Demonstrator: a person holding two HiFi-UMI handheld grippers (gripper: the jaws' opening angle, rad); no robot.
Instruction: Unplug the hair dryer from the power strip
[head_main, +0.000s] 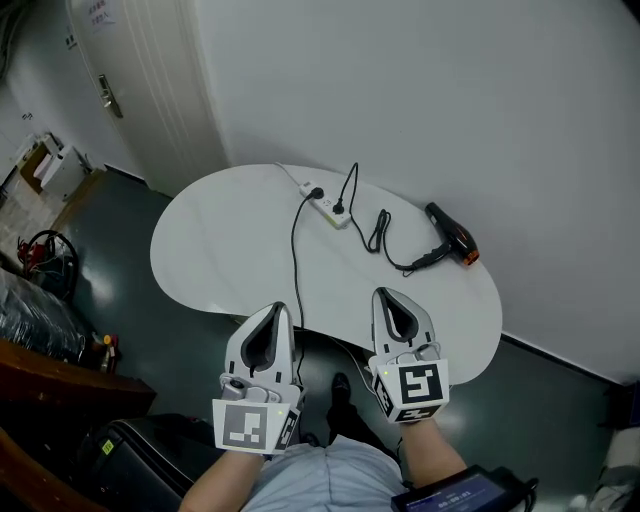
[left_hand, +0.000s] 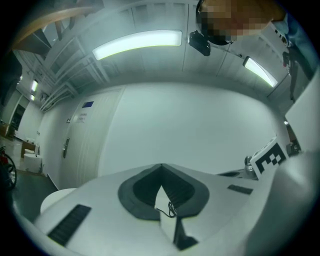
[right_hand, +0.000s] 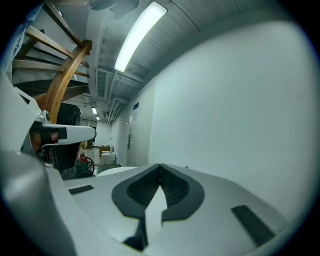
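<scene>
The left gripper (head_main: 277, 312) and right gripper (head_main: 386, 302) are held pressed together, empty, at lower centre, presumably because the plug (head_main: 339, 210) in the strip (head_main: 328, 207) above is not yet reached.

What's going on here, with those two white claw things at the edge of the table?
A person holds a two-jaw gripper in each hand, at the near edge of a white table. The left gripper and right gripper are both shut and hold nothing. Further back lie a power strip and a black hair dryer, whose cord loops back to the strip and appears plugged in. Neither gripper touches them, so the unplugging has not yet begun.
</scene>
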